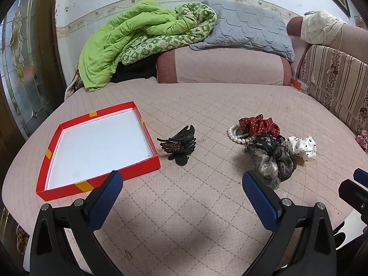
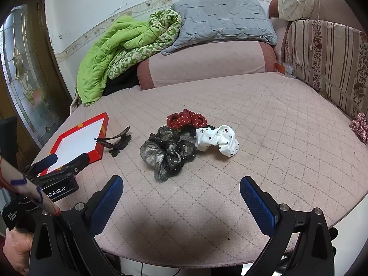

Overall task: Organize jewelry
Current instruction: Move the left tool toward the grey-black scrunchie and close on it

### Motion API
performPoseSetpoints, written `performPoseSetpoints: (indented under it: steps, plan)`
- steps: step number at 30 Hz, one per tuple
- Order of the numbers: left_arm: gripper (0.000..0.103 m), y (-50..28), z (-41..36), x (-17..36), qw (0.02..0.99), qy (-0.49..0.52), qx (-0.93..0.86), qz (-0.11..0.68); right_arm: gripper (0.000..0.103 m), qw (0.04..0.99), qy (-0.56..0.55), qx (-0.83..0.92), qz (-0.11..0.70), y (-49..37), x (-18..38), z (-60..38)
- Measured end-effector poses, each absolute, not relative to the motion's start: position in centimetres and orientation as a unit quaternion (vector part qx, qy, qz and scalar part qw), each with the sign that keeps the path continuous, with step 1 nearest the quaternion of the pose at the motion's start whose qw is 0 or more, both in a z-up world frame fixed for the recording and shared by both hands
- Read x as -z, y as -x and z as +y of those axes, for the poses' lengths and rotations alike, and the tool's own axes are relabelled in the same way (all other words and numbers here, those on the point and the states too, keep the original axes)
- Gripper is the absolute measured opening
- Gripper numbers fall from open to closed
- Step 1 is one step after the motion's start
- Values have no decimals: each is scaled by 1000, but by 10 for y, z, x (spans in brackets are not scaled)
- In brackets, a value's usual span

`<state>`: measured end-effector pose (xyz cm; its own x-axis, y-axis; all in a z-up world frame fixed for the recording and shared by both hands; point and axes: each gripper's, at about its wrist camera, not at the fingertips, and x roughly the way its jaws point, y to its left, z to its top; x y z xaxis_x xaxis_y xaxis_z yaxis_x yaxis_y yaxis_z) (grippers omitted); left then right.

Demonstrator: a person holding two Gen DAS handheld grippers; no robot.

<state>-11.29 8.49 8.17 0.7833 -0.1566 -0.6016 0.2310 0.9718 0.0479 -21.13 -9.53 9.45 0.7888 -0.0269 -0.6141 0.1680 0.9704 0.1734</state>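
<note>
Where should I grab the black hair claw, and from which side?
Judging by its pose, grip the hair claw across its raised curved top, descending from above with the left gripper. Its teeth splay low on the bedcover, and the red tray blocks a left-side approach.

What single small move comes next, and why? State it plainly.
Probably ease the left hand-held gripper forward and down over the black hair claw. Its jaws stand open and empty, the claw lies alone just beside the red tray, and the tray holds nothing yet, so it looks the shortest first pick.
</note>
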Motion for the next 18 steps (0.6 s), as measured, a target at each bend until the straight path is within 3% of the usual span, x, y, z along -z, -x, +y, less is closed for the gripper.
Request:
performPoseSetpoints:
  steps: [18]
  plan:
    - [103,99,63,-67,919,-46,163,357,103,929,-165,73,322,218,-91,-127]
